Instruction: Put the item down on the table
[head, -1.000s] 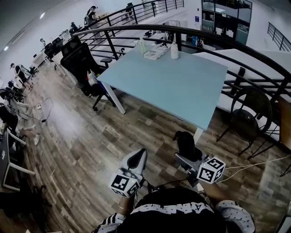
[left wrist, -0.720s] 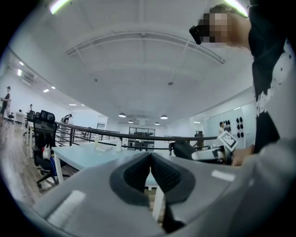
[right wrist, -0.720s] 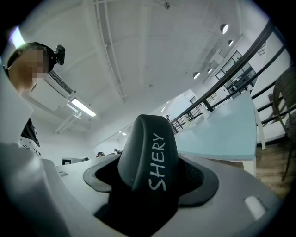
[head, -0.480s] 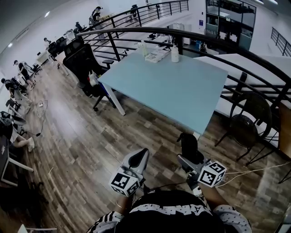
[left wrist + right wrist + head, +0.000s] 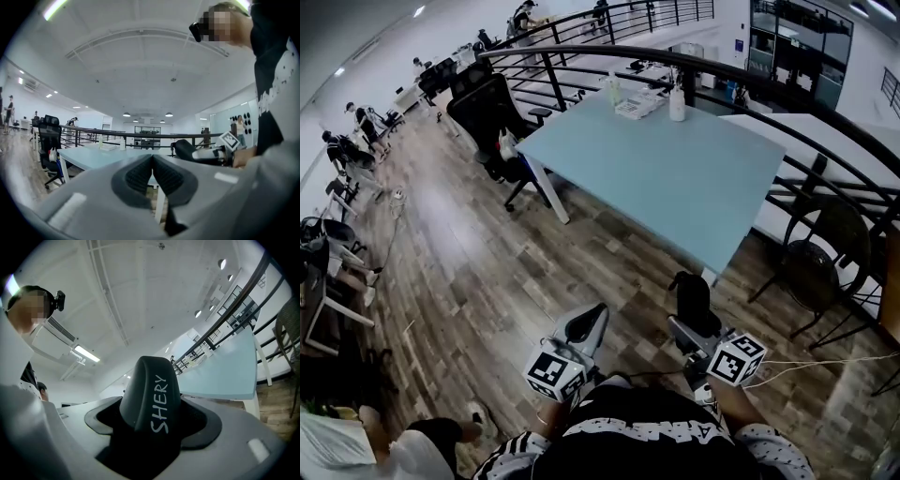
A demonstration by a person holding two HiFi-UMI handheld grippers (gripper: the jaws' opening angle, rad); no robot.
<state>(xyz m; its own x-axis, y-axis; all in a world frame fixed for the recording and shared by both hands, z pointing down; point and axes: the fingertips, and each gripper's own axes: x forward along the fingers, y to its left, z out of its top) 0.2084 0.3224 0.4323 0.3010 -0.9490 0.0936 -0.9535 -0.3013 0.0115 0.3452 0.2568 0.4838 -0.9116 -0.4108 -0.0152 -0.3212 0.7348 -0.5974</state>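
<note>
The right gripper [image 5: 688,324] is clamped on a black item [image 5: 151,394] printed with "SHERY", held upright and well short of the pale blue table [image 5: 675,178]. The left gripper [image 5: 152,174] has its jaws together on nothing. A good placement probably means carrying the item over the bare near part of the tabletop, away from the bottle [image 5: 677,103] at the far edge, lowering until it rests, then releasing.
</note>
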